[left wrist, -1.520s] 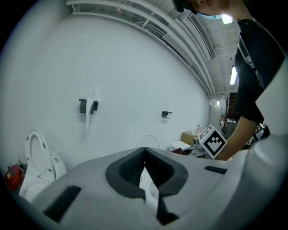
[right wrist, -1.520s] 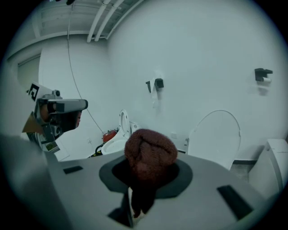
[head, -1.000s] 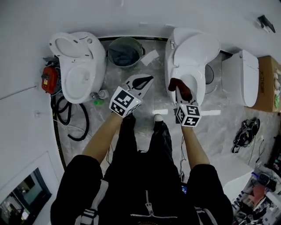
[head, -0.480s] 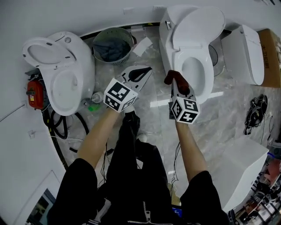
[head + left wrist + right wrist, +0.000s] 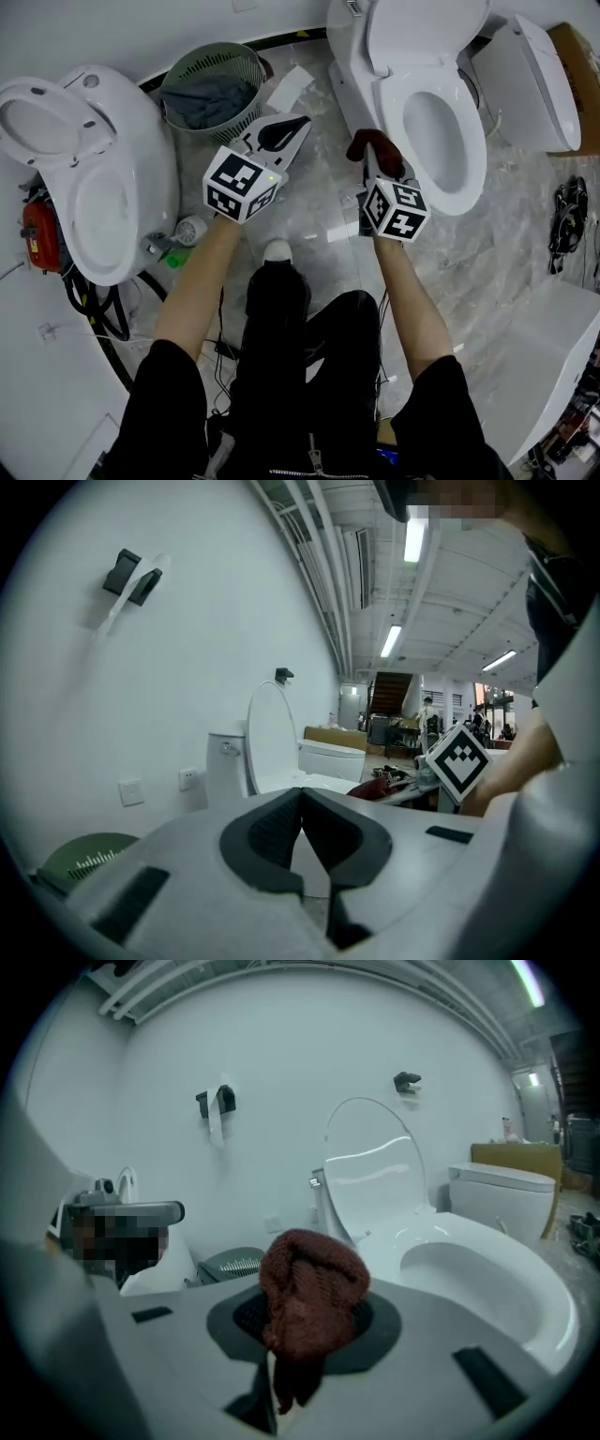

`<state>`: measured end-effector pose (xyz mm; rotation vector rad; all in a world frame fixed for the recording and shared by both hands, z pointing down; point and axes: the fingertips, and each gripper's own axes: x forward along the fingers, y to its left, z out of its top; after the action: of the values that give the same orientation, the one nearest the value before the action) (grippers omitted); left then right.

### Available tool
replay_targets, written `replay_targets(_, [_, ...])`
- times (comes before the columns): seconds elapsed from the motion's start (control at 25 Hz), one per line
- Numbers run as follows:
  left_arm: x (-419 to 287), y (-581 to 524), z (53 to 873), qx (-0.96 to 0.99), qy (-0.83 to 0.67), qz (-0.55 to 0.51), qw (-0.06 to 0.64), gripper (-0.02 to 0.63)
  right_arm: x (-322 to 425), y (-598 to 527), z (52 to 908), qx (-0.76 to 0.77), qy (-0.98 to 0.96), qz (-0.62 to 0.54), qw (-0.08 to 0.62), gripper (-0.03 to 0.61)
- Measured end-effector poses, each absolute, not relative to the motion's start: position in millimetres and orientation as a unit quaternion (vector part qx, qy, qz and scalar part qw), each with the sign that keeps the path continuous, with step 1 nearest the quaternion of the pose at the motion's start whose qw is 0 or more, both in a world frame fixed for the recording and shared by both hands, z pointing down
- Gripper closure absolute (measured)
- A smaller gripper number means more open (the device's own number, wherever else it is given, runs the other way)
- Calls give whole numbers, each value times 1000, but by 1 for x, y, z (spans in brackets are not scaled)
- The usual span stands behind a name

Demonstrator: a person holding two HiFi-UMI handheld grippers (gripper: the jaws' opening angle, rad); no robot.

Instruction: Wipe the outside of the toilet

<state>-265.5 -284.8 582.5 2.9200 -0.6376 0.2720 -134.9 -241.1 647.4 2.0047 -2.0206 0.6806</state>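
Note:
The white toilet (image 5: 427,178) with its lid raised stands at the upper right of the head view. My right gripper (image 5: 377,161) is shut on a dark red knitted cloth (image 5: 373,148), held at the bowl's front left side; whether it touches the bowl I cannot tell. In the right gripper view the cloth (image 5: 312,1288) bulges from the right gripper (image 5: 309,1309), with the bowl (image 5: 487,1283) just right of it. My left gripper (image 5: 279,138) is shut and empty, hanging over the marble floor left of the toilet. In the left gripper view the left gripper (image 5: 302,803) has its pads together.
A second white toilet (image 5: 98,187) stands at the left, a green wastebasket (image 5: 208,89) with a grey rag between the two. A third toilet (image 5: 534,75) and a cardboard box (image 5: 579,56) are at the right. Black hoses (image 5: 89,300) and a red device (image 5: 37,234) lie at the far left.
The person has stepped closer and the view has swung, so the toilets sit higher in frame. Both grippers stay shut; the cloth has gone from over the seat rim to the bowl's left side.

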Motion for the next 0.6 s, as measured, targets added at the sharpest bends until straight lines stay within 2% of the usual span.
replay_targets(0.24, [-259,-297,661,979,-188,73,33,610,-118,-271,737,701,-668,240,67,491])
replay_targets(0.6, [-265,-305,711,981,-188,43,13,611,-94,-305,808,747,-616,244,44,492])
